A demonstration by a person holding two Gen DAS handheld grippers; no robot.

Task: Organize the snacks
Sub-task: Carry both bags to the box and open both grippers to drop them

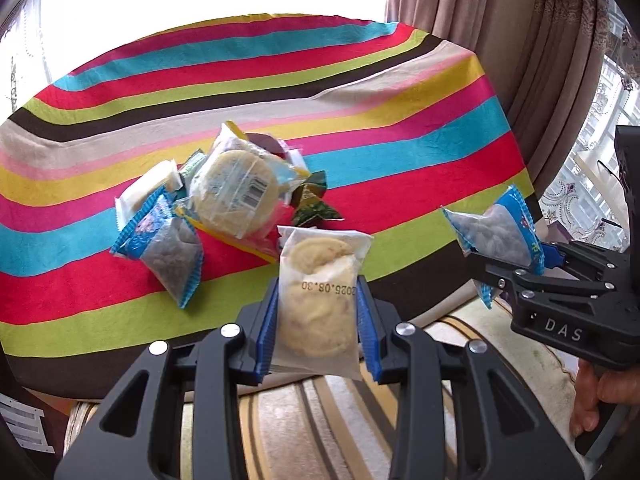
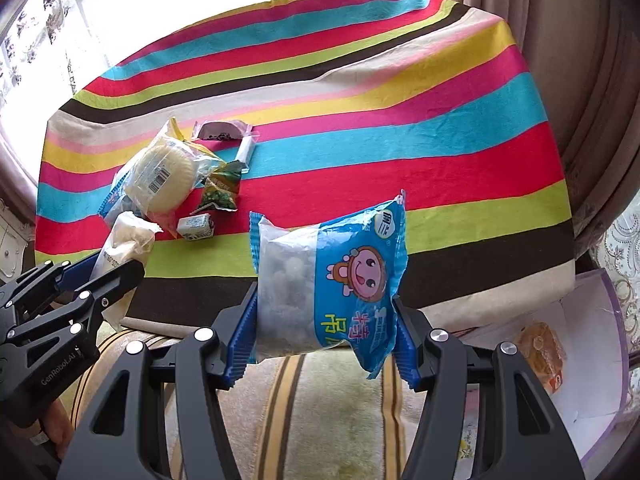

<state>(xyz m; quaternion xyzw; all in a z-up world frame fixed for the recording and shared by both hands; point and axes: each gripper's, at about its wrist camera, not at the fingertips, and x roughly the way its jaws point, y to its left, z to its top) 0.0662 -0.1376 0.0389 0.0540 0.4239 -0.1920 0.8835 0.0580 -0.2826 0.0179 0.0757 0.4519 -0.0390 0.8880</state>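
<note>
My left gripper [image 1: 317, 308] is shut on a clear packet with a pale cookie [image 1: 318, 280], held above the table's near edge. My right gripper [image 2: 325, 328] is shut on a blue-and-clear candy bag [image 2: 320, 292] printed with a cartoon face. The same bag [image 1: 496, 240] shows at the right of the left wrist view, in the right gripper [image 1: 516, 266]. The cookie packet [image 2: 120, 248] shows in the left gripper [image 2: 116, 276] at the left of the right wrist view. A pile of snacks [image 1: 224, 196] lies on the striped tablecloth [image 1: 360, 120], topped by a round pale cake in clear wrap [image 2: 160, 176].
A second blue candy bag [image 1: 164, 244] lies at the pile's near left. A small green packet [image 2: 220, 192] and a little boxed sweet [image 2: 196, 227] lie beside the pile. A white box [image 2: 588, 344] holding an orange-wrapped snack [image 2: 544, 356] stands low right. Curtains [image 1: 500, 40] hang at right; striped rug [image 2: 320, 420] below.
</note>
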